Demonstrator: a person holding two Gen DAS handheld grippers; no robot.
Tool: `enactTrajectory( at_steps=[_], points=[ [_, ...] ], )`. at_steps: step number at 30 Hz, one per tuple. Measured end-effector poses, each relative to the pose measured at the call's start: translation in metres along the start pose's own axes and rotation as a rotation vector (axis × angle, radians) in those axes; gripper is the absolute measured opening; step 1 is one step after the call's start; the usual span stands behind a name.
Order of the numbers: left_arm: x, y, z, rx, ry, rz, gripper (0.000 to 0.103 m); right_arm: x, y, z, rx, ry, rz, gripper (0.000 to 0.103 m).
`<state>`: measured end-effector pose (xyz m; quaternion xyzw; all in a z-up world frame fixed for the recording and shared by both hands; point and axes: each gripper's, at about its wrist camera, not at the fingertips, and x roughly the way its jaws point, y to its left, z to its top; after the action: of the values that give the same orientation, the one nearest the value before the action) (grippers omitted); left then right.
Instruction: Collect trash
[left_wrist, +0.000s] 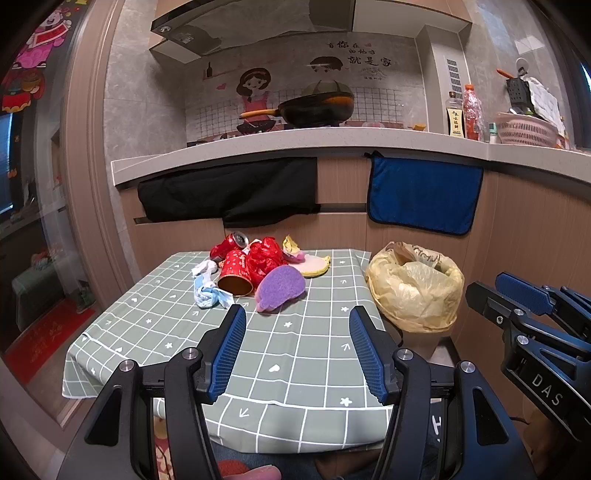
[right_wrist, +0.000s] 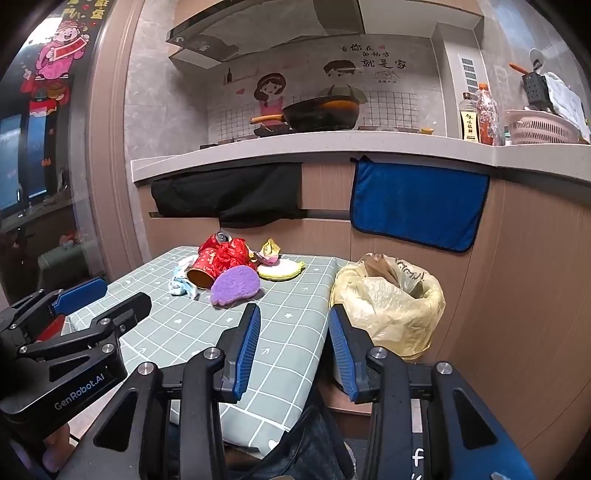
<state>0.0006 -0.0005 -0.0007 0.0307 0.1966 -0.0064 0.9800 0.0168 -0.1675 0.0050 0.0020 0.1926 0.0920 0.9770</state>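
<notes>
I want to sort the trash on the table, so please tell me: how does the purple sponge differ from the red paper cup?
The purple sponge is flat and lies on the tablecloth; the red paper cup is a hollow cone on its side, its open mouth facing the camera. The sponge is plain purple and fuzzy; the cup is red with light marks and a brown inside. The sponge lies nearer the trash bag. Both lie untouched in the same pile.

kitchen counter (left_wrist: 332, 142), wood cabinets (left_wrist: 524, 236)
</notes>
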Motion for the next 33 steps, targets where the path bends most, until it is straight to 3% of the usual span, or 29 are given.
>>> enactTrajectory(
  at_steps=[33],
  points=[
    [-0.0024,0.001,0.0027,-0.003,0.0,-0.003,0.059,-0.0048,-0.0038,-0.0042,0.012,-0.018,-0.013,0.037]
  ],
)
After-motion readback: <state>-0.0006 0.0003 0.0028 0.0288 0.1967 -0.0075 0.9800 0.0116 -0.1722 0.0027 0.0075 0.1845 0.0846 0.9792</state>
